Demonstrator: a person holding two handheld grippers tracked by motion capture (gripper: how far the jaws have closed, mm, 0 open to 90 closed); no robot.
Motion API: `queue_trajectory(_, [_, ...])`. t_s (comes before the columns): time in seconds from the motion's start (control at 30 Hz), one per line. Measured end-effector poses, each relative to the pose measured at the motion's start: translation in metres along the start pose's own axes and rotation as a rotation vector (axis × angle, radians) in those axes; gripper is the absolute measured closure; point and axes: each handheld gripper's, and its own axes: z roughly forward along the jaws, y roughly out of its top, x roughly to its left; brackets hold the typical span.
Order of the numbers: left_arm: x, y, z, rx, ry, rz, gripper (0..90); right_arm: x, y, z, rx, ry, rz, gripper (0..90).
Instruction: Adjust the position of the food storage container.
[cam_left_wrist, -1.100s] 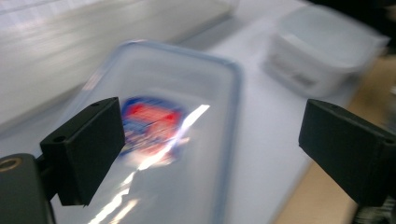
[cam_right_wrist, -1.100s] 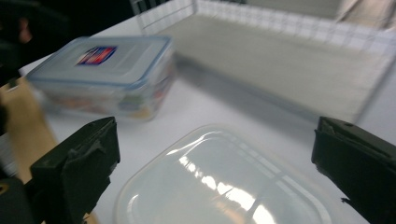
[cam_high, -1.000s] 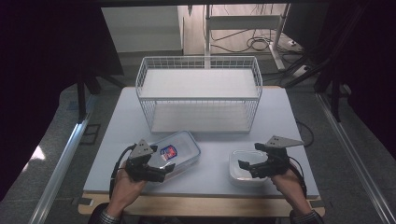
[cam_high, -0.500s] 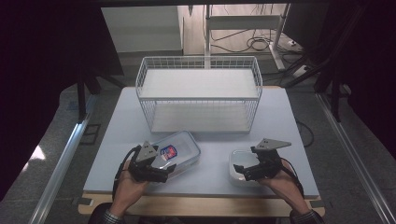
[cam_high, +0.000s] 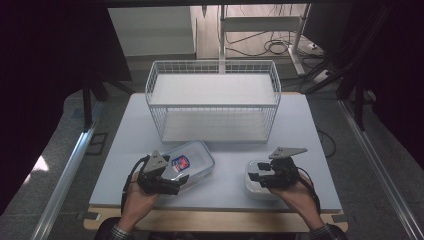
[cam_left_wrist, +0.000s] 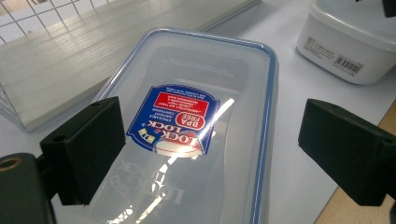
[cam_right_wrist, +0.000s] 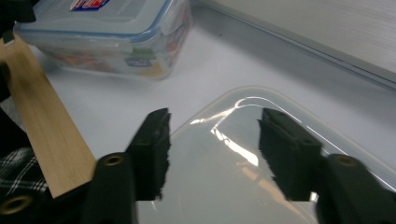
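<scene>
From the high view, the clear lidded box (cam_high: 190, 162) and the small white tub (cam_high: 256, 176) sit on the tabletop (cam_high: 125, 150) before the wire basket (cam_high: 212, 100); both look light, stiff and slick.

In the left gripper view, the left hand-held gripper (cam_left_wrist: 210, 154) stands released, jaws astride the box's lid and best closed across its rim.

In the right gripper view, the right hand-held gripper (cam_right_wrist: 212, 149) has just been closing over the tub's glossy lid, probably not yet pinching it.

The long box (cam_left_wrist: 196, 130) is clear, glossy plastic with a blue-edged lid and a shiny paper label (cam_left_wrist: 175, 119) that catches the light. The small tub (cam_high: 260, 175) is milky plastic; its lid (cam_right_wrist: 261, 158) is smooth and glossy. The basket (cam_high: 212, 100) is thin white coated wire. The table (cam_high: 310, 145) has a pale matt top and a bare wooden front edge (cam_right_wrist: 42, 116). The gripper pads (cam_left_wrist: 88, 149) are matt black, faintly rough.
</scene>
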Motion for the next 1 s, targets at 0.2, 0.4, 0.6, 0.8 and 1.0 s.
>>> queue_trajectory(0.2, [-0.001,0.001,-0.004,-0.035,-0.006,0.008,7.3,0.016,0.008,0.008,0.013,0.018,-0.08,75.0])
queue_trajectory(0.4, [-0.001,0.001,-0.002,-0.027,-0.005,0.013,7.4,0.028,0.011,0.022,0.06,0.033,-0.115,89.5])
queue_trajectory(0.6, [-0.003,0.0,0.001,0.0,0.003,0.036,7.5,0.038,0.009,0.036,0.13,0.028,-0.155,89.8])
queue_trajectory(0.8, [-0.003,-0.001,0.001,0.005,0.004,0.035,7.5,0.038,0.007,0.035,0.15,0.019,-0.156,89.9])
queue_trajectory(1.0, [-0.001,-0.001,-0.001,-0.001,0.01,0.028,7.6,0.028,0.001,0.025,0.152,-0.015,-0.117,89.9])
